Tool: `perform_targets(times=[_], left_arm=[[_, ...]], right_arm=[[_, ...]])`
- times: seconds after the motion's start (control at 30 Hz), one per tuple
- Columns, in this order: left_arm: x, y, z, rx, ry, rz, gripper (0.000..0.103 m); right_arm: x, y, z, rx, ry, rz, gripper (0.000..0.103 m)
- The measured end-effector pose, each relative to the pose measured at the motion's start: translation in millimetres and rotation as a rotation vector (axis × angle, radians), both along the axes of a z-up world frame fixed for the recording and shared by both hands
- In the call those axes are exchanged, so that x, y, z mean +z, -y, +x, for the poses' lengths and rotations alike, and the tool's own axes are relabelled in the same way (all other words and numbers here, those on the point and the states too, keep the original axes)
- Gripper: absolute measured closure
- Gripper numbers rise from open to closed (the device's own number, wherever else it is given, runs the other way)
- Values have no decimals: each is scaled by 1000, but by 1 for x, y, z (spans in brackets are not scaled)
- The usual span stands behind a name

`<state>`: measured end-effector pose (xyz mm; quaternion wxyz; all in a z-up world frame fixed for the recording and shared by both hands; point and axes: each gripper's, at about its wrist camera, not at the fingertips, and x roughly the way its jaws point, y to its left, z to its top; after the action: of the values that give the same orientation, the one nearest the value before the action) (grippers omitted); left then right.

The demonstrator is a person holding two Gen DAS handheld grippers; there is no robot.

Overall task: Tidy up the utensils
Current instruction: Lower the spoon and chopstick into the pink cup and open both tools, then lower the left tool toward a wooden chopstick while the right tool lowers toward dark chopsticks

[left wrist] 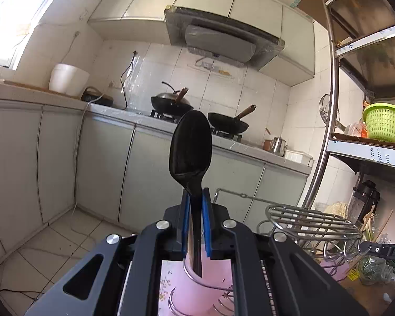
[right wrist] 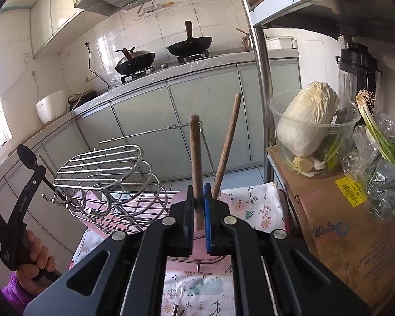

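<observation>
Left gripper [left wrist: 196, 200] clamped a black spoon [left wrist: 191, 144] left of the wire rack [right wrist: 110, 181]; right gripper [right wrist: 198, 197] clamped a chopstick [right wrist: 195, 158] right of it.

The spoon [left wrist: 191, 147] stands upright between the left gripper's [left wrist: 196, 200] pads, above the wire utensil rack [right wrist: 108, 173]. Right of the rack, one chopstick [right wrist: 196, 163] sits clamped in the right gripper [right wrist: 198, 197], the other chopstick [right wrist: 227, 144] leaning just beside it. A napa cabbage [right wrist: 306, 121] sits in a tub [right wrist: 273, 108] on a cardboard box [right wrist: 337, 226] to the right.
</observation>
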<state>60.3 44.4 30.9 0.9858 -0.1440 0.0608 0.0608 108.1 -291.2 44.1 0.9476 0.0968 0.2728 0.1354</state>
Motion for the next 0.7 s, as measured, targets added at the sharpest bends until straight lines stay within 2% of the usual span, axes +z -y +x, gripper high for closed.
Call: perform_targets(times=[0.1,0.33,0.53,0.6,0.63,0.7], left_arm=[[-6,-15,14,-36,-75,-77,95],[-15,-33,42,-91,-191,-161,95],[-18,-30,46,-128,-234,-141,92],[-18,-30,47,-142,-250,-141,81],[-17,-30,47,-150,-254,-148,71],[-15,-31,46,-163,-259,-156,68]], right_arm=[[-1,3,3,-11,-8,6,96],[-3,14,19,-27,-46,56,96],[-4,10,17,-17,-50,44,96],[-6,9,16,-5,-60,44,96],[-7,8,16,-2,-67,42,96],[-9,8,16,7,-92,44,95]])
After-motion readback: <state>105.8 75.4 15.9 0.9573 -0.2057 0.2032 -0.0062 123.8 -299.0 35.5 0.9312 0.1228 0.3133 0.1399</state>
